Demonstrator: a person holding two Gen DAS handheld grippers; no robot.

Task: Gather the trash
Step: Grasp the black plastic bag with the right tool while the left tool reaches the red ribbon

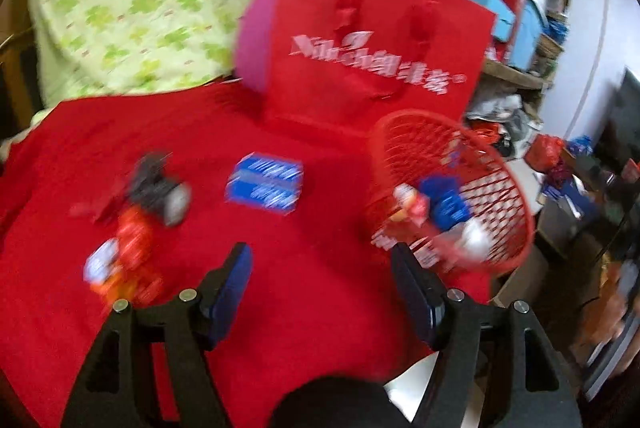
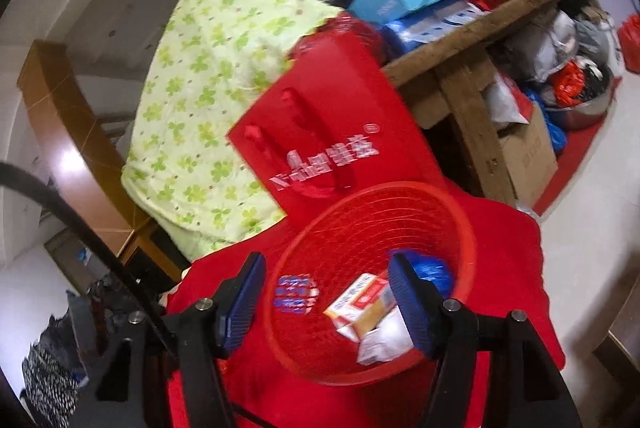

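Note:
A red mesh basket (image 1: 500,164) stands at the right edge of a red cloth (image 1: 320,228); it holds a blue packet, a red-and-white box and white wrappers. On the cloth lie a blue-and-white box (image 1: 264,183), a dark crumpled piece (image 1: 158,184) and a red-and-white wrapper (image 1: 120,260). My left gripper (image 1: 320,268) is open and empty above the cloth, left of the basket. My right gripper (image 2: 326,286) is open and empty right above the basket (image 2: 360,212), over the red-and-white box (image 2: 360,302) and the blue packet (image 2: 434,274). A blue-and-white wrapper (image 2: 296,293) shows through the mesh.
A red paper bag with white lettering (image 1: 372,48) (image 2: 332,132) stands behind the basket. A green clover-print quilt (image 1: 132,0) (image 2: 208,108) lies to the left. A wooden shelf (image 2: 472,40) with blue and red boxes, bags and a cardboard box (image 2: 528,152) is at the right.

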